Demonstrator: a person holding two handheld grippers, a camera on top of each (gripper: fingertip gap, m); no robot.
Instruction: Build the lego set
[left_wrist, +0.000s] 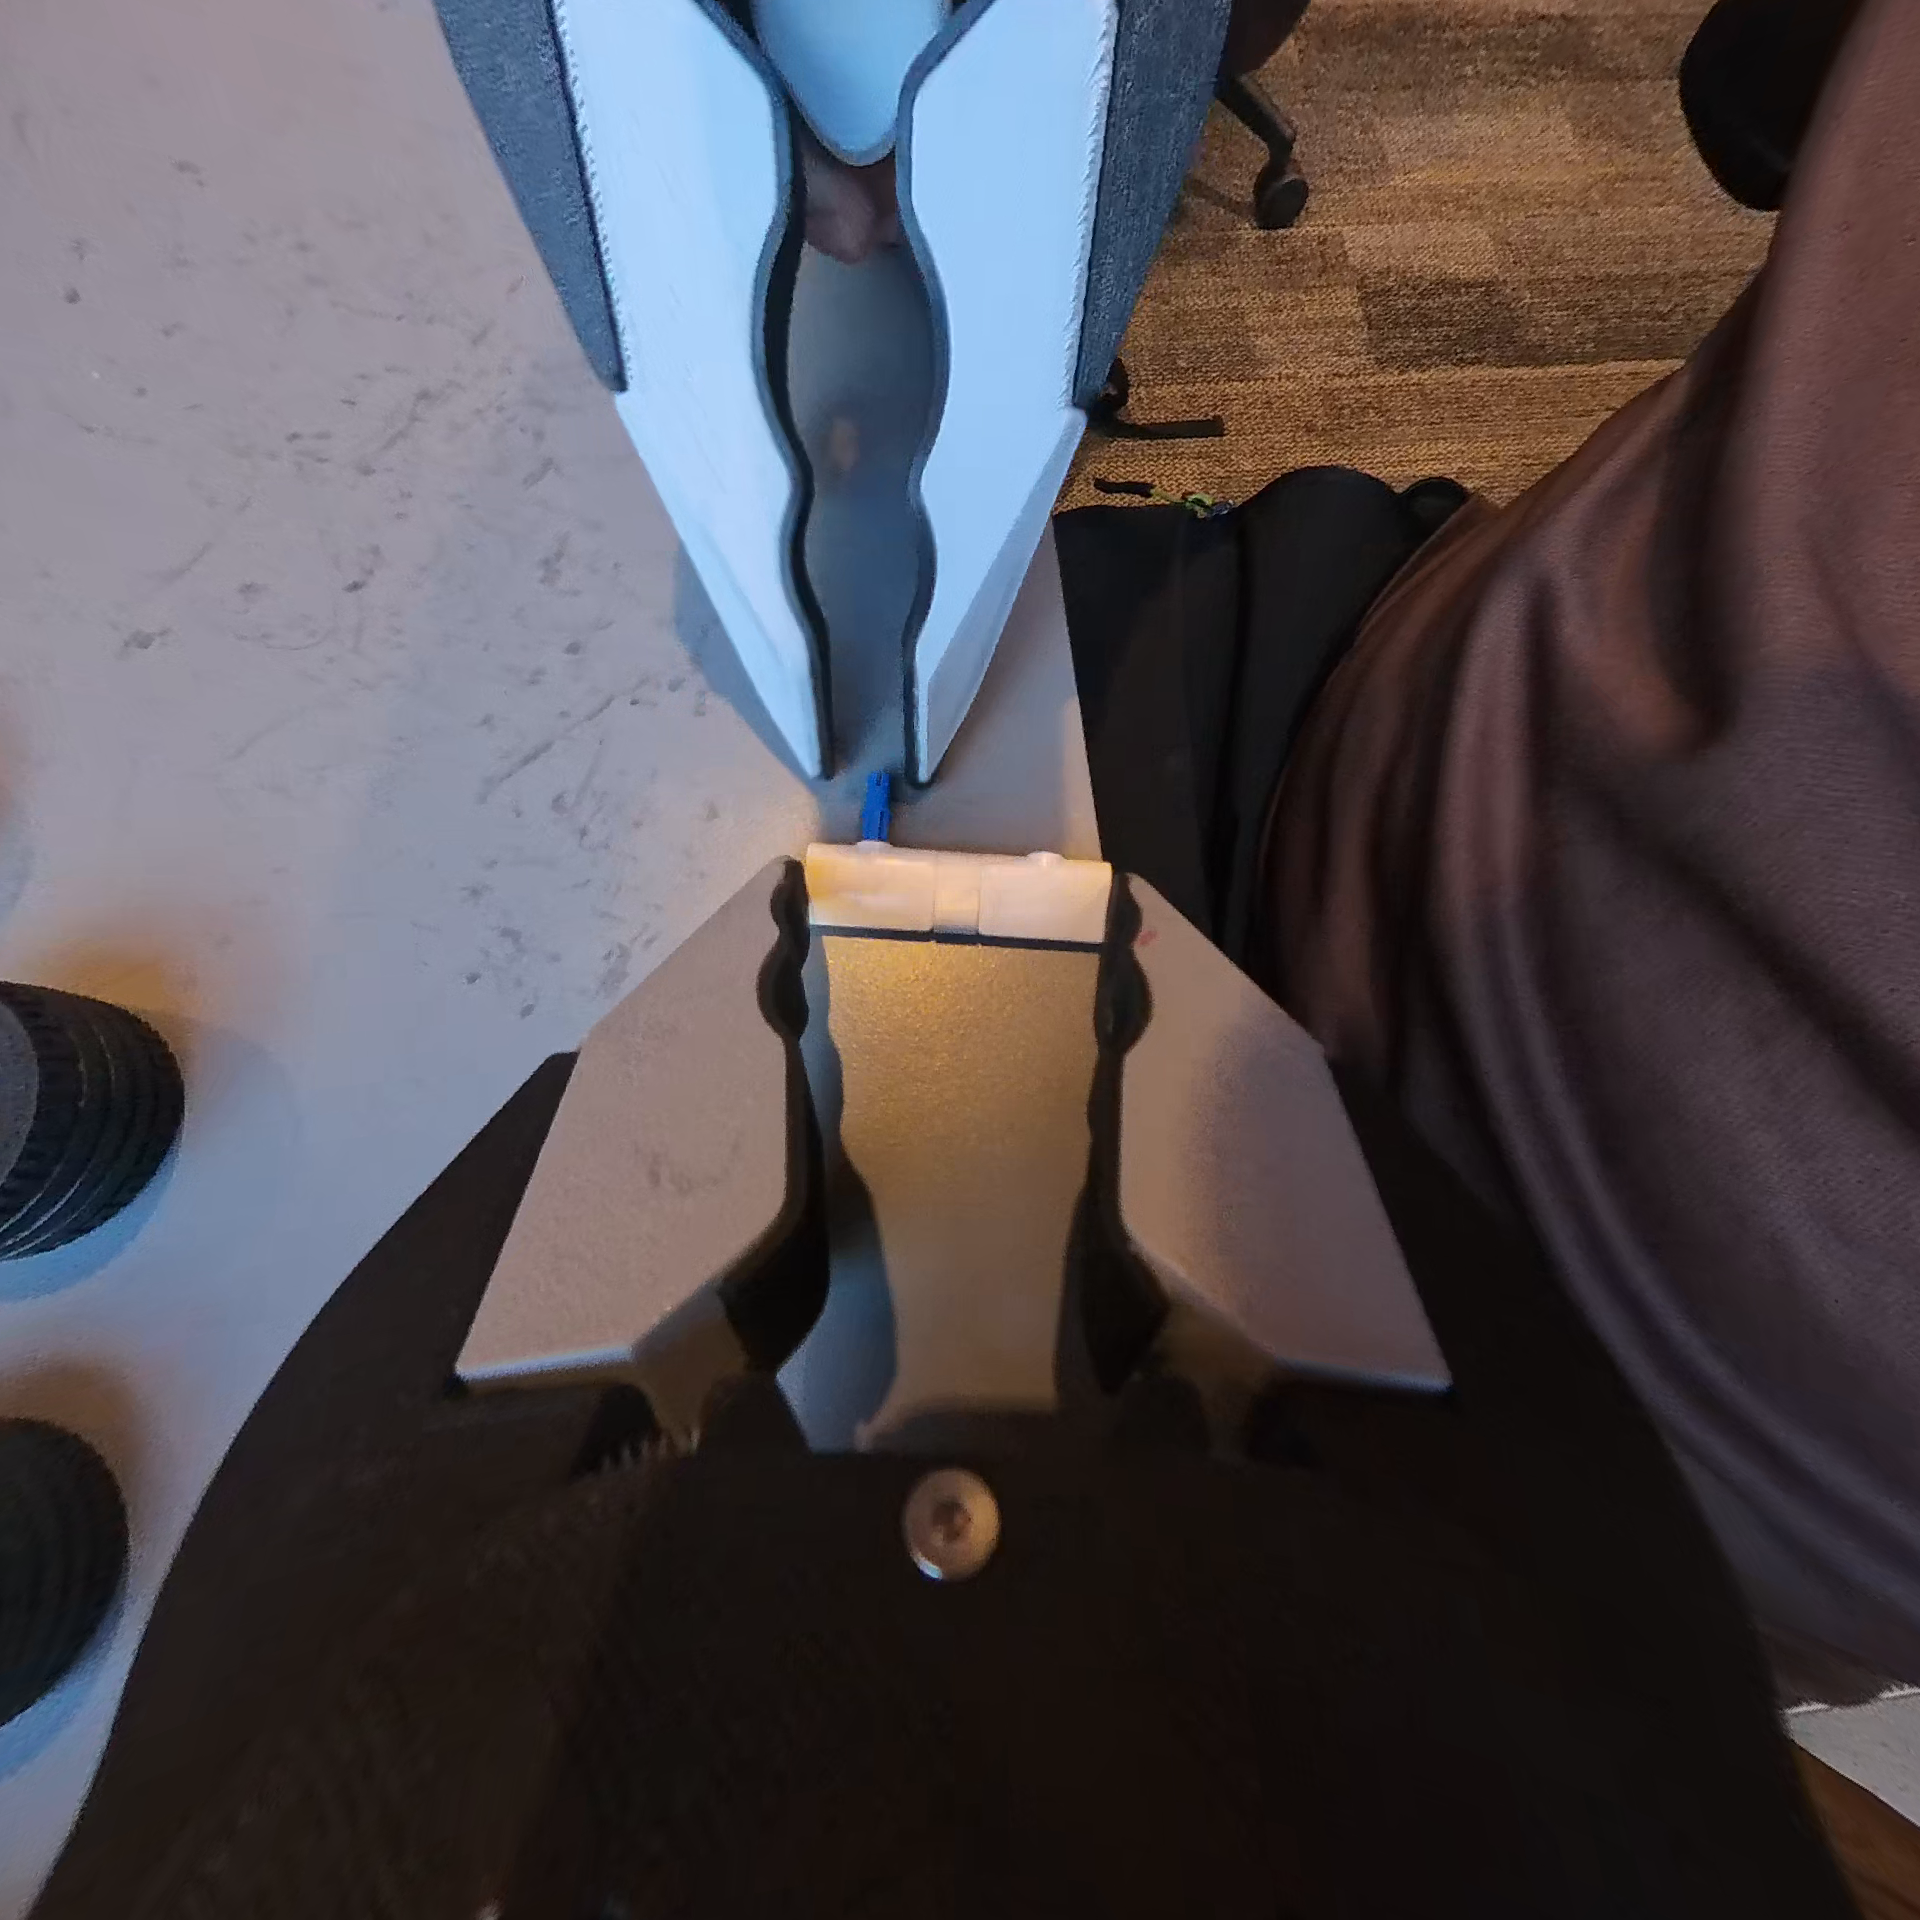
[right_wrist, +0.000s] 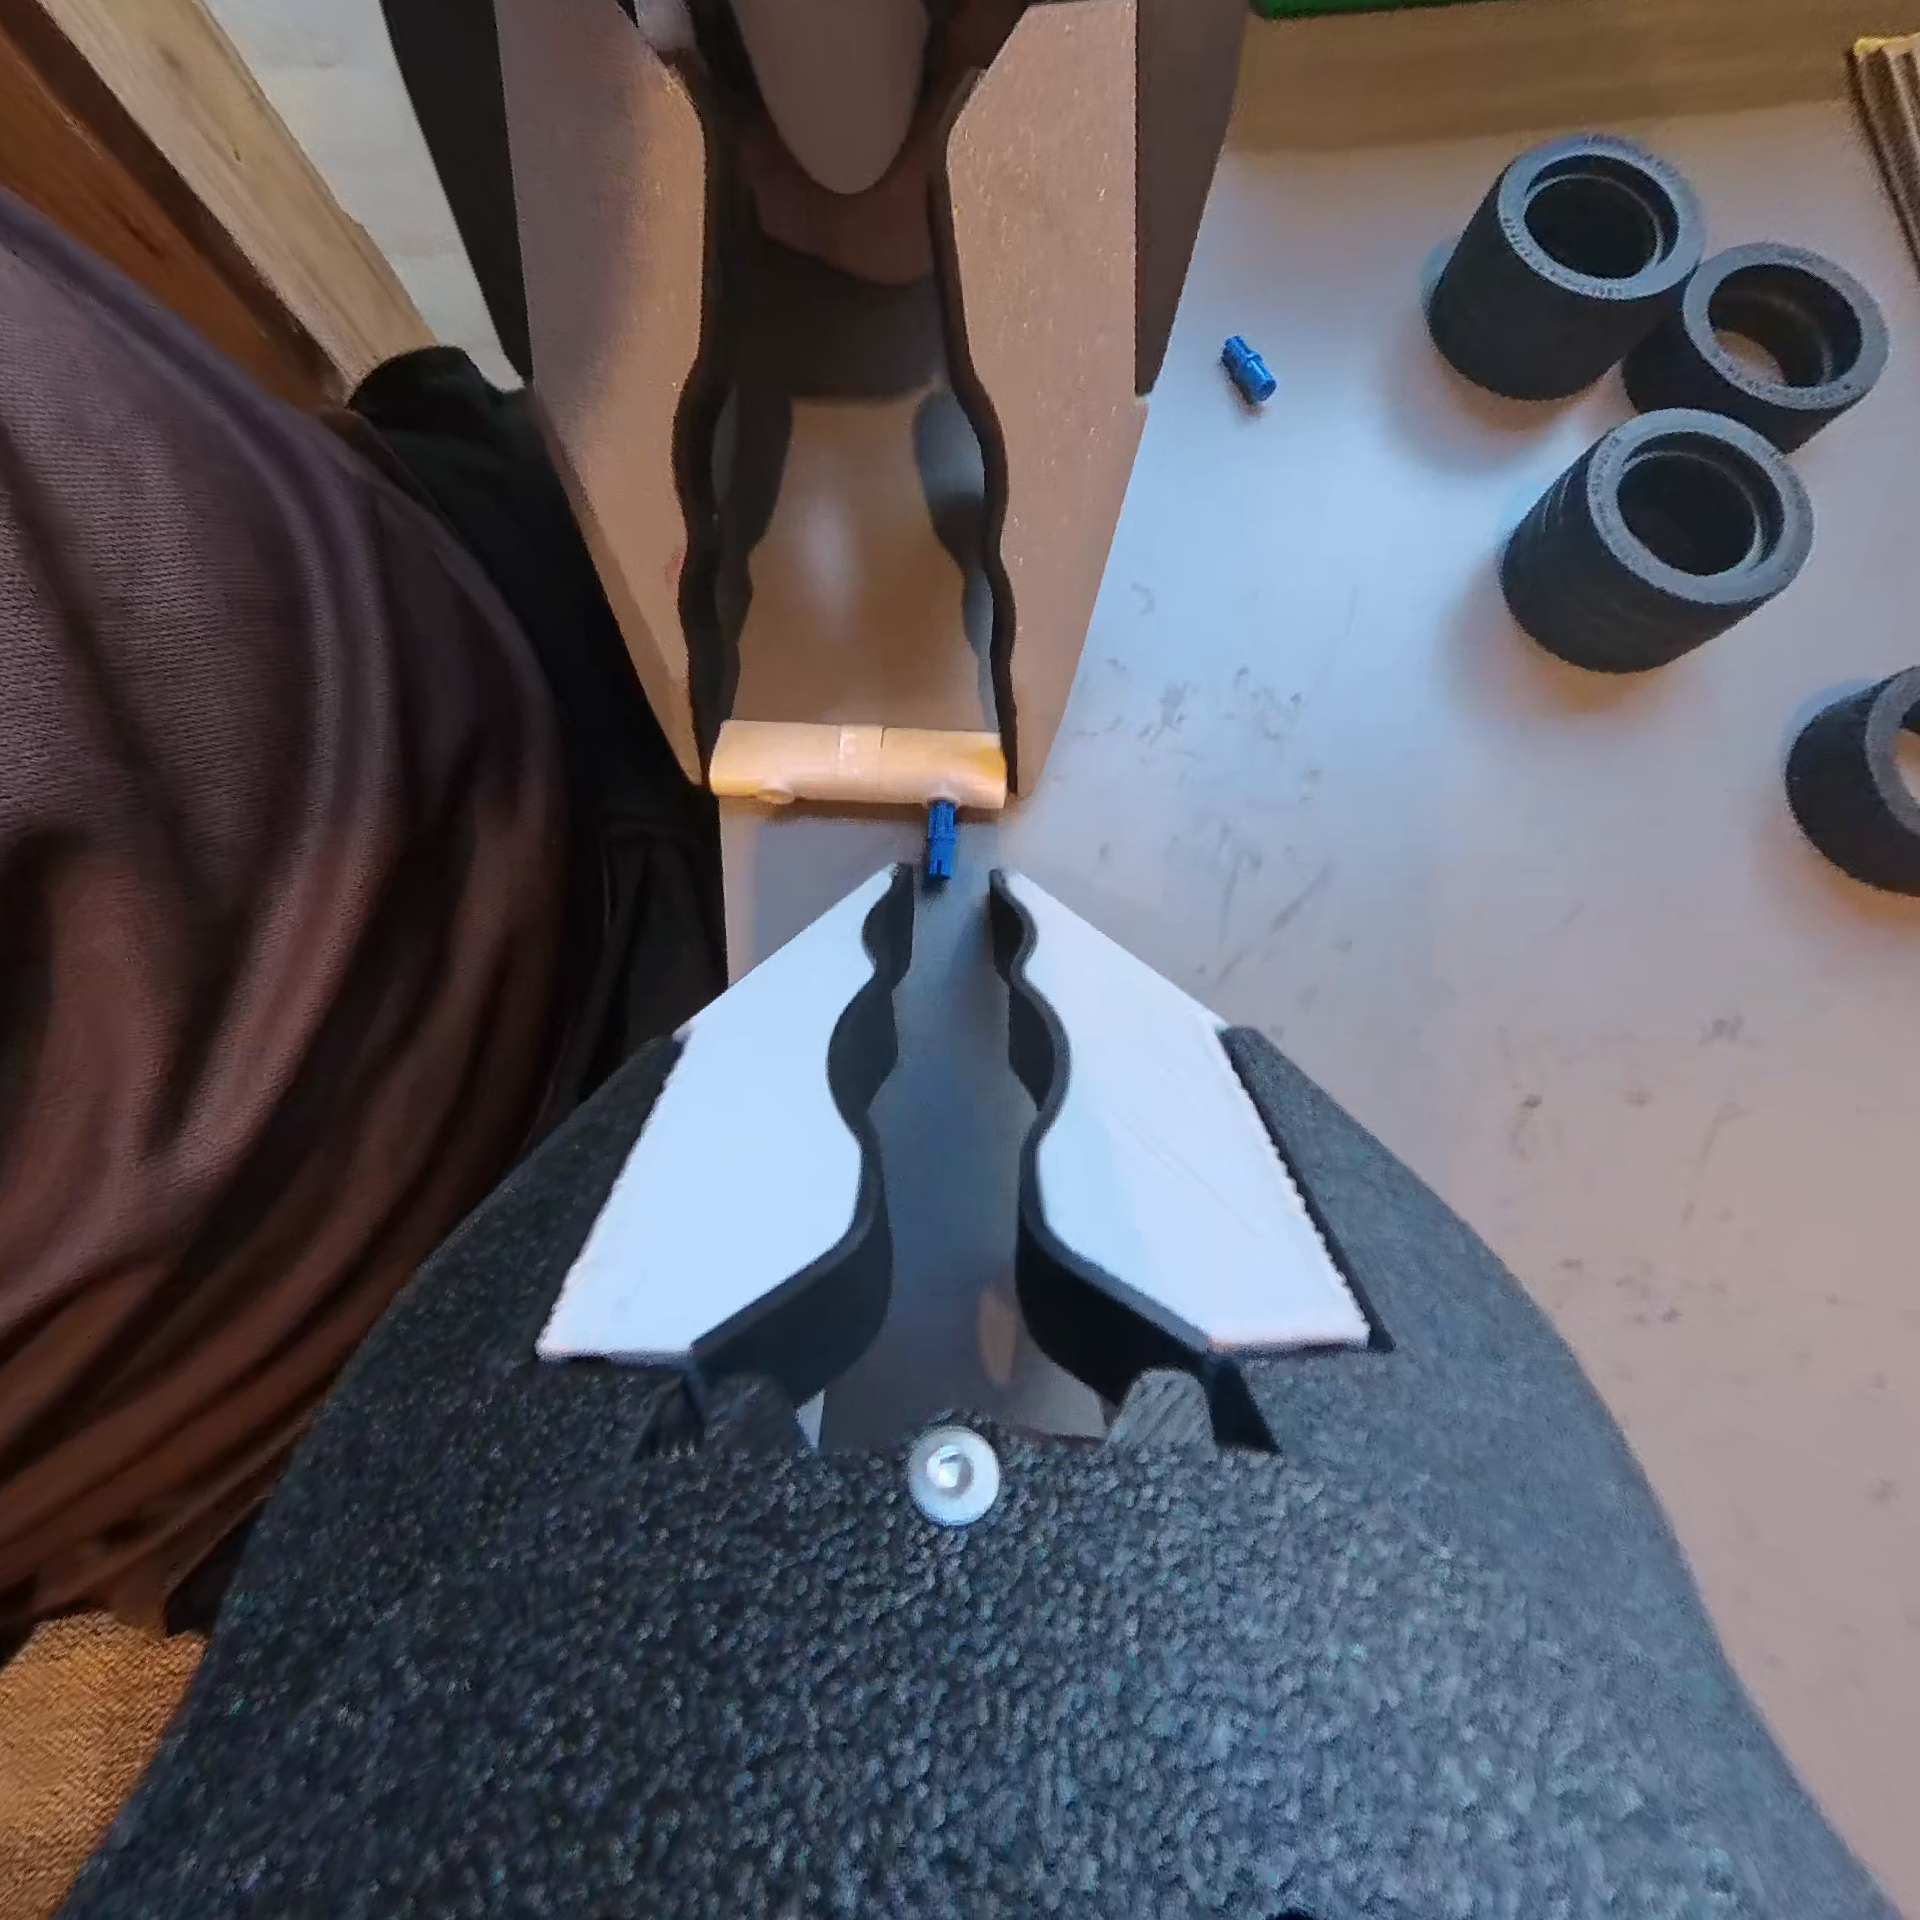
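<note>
My left gripper (left_wrist: 956, 904) is shut on a cream-white Lego beam (left_wrist: 956, 896), which it holds crosswise by its ends just above the table's near edge. The beam also shows in the right wrist view (right_wrist: 857, 774). A small blue pin (right_wrist: 940, 850) sticks out of the beam near one end, also seen in the left wrist view (left_wrist: 875, 805). My right gripper (right_wrist: 945, 881) faces the left one with its tips at the pin's free end. Its jaws stand a narrow gap apart, wider than the pin, and do not clamp it.
A second blue pin (right_wrist: 1247, 369) lies loose on the grey table (right_wrist: 1351, 935). Several black rubber tyres (right_wrist: 1657, 540) stand at the right, two of them at the left edge of the left wrist view (left_wrist: 83, 1122). A person's brown clothing (right_wrist: 208, 831) is close beside the grippers. The grippers are tip to tip, or close to it.
</note>
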